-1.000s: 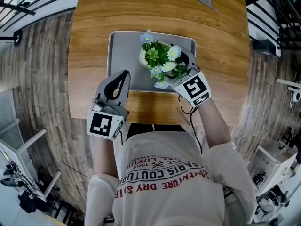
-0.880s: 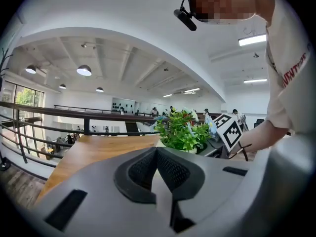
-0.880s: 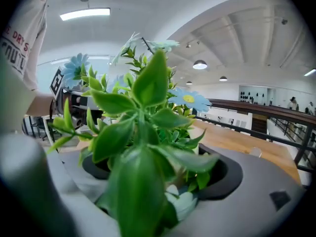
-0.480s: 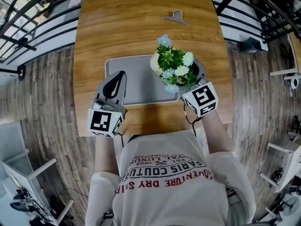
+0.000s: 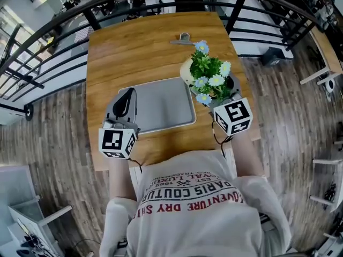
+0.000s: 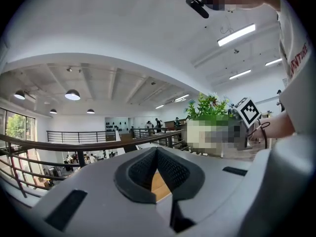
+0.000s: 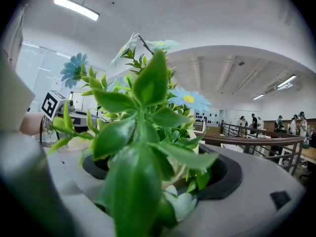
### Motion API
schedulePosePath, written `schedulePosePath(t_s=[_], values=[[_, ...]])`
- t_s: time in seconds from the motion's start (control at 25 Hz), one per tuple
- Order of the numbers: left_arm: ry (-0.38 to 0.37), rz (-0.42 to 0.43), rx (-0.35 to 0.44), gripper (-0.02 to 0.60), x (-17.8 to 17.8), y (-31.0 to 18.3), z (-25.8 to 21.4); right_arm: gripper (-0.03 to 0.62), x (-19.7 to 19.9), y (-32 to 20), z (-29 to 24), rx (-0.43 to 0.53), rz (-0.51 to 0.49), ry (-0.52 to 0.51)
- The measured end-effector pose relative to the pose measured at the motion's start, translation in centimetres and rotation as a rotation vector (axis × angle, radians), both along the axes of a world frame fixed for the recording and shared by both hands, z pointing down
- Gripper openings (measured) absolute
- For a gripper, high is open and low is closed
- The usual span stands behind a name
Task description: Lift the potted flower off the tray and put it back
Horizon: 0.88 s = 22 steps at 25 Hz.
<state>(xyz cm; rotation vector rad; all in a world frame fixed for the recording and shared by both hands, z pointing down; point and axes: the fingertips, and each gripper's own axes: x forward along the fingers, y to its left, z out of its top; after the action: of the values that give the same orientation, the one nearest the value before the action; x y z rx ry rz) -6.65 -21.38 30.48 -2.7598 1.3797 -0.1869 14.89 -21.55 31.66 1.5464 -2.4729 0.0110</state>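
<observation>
The potted flower (image 5: 210, 71), green leaves with blue and white blooms in a white pot, is off the grey tray (image 5: 161, 106), beside its right rim over the wooden table (image 5: 134, 47). My right gripper (image 5: 216, 92) is shut on the pot. In the right gripper view the leaves (image 7: 143, 132) fill the space between the fingers. I cannot tell whether the pot touches the table. My left gripper (image 5: 127, 96) lies at the tray's left edge, shut and holding nothing. In the left gripper view the plant (image 6: 210, 107) stands at the right.
A metal binder clip (image 5: 184, 38) lies on the table behind the tray. Black railings (image 5: 64, 15) run past the far side of the table, with wooden floor on both sides. The table's right edge (image 5: 246, 90) is close to the pot.
The right gripper has carried the potted flower off the tray to the right. The left gripper has stayed at the tray's left edge. The head view has shifted.
</observation>
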Motion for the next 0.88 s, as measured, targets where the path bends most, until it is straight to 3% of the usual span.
schedulePosePath(t_s=[0.28, 0.68, 0.88], values=[[0.001, -0.006, 0.037, 0.012, 0.1, 0.8, -1.3, 0.479, 1.1, 0.3, -1.1, 0.027, 0.037, 0.006], [-0.015, -0.012, 0.021, 0.012, -0.7, 1.5, -1.0, 0.479, -1.2, -0.3, 0.6, -0.017, -0.023, 0.001], [-0.038, 0.008, 0.008, 0.012, 1.0, 2.2, -1.0, 0.477, -2.0, -0.6, 2.0, -0.042, -0.093, 0.014]])
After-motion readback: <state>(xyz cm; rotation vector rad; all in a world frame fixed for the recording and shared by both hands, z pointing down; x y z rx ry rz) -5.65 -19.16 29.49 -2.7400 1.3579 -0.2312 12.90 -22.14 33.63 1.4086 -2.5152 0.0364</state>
